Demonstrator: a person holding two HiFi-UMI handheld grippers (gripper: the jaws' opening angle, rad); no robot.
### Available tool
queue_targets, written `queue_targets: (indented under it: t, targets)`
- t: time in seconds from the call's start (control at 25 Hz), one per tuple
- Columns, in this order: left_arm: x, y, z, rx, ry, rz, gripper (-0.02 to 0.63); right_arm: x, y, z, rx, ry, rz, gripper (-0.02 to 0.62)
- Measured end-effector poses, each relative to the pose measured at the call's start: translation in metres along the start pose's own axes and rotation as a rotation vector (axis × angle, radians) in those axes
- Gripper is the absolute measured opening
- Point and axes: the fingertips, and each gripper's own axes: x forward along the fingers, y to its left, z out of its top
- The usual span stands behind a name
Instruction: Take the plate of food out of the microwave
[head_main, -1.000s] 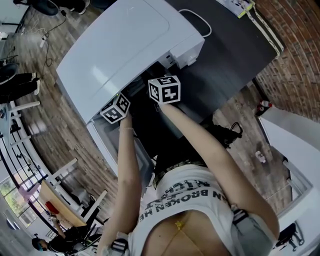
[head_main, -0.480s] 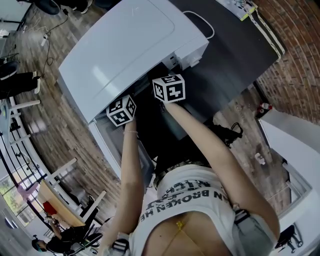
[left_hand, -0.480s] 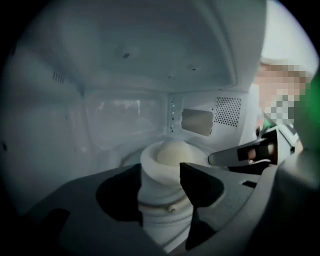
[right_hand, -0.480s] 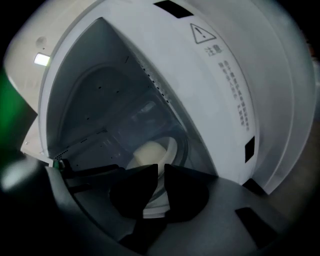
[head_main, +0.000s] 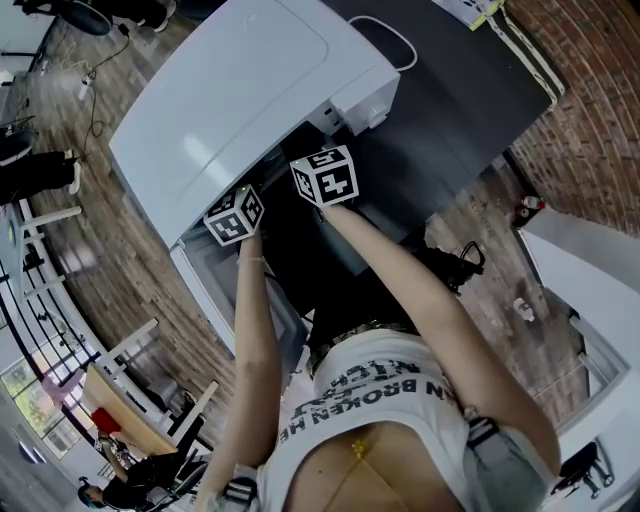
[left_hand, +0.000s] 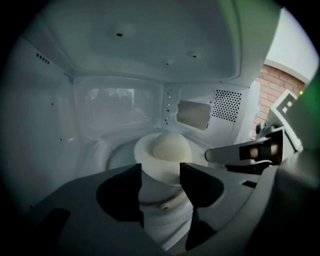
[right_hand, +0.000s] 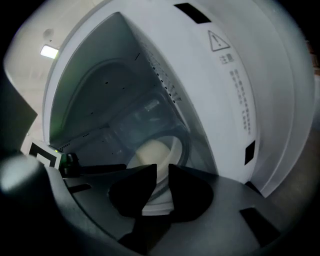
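A white plate (left_hand: 149, 156) with a pale round mound of food (left_hand: 170, 146) sits inside the open white microwave (head_main: 240, 90). My left gripper (left_hand: 161, 172) is inside the cavity, its jaws open on either side of the plate's near rim without pressing it. My right gripper (left_hand: 215, 154) reaches in from the right to the plate's right rim. In the right gripper view its jaws (right_hand: 162, 175) stand close together on the plate's rim (right_hand: 176, 146) and are opening slightly. From the head view only the two marker cubes (head_main: 235, 213) (head_main: 325, 177) show at the microwave's mouth.
The microwave door (head_main: 205, 275) hangs open at the lower left. The microwave stands on a dark counter (head_main: 470, 110) beside a brick wall (head_main: 590, 120). The cavity walls (left_hand: 45, 130) close in on both sides of the grippers.
Both marker cubes stay at the microwave's mouth, shifting only slightly with the view. The earlier frames do not show the jaws.
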Motion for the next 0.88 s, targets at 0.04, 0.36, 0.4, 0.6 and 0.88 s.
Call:
queue_targets:
  t: [0.04,0.36,0.4,0.6,0.88]
  targets:
    - [0.000,-0.002,0.000,0.006,0.001,-0.010,0.233,0.000,-0.002,0.000,0.015,-0.002,-0.005,0.052]
    - [-0.004,-0.018,-0.007,0.051,0.029,-0.118,0.218,-0.014,-0.010,-0.002,0.096,-0.009,-0.057,0.097]
    - [-0.005,-0.020,-0.008,0.054,0.036,-0.123,0.216,-0.016,-0.010,-0.003,0.100,-0.012,-0.060,0.101]
    - [-0.013,-0.032,-0.012,0.060,0.054,-0.137,0.215,-0.024,-0.015,-0.011,0.137,0.008,-0.047,0.106]
    - [-0.021,-0.033,-0.017,0.027,0.007,-0.088,0.207,-0.027,-0.021,-0.010,0.199,-0.014,-0.018,0.115]
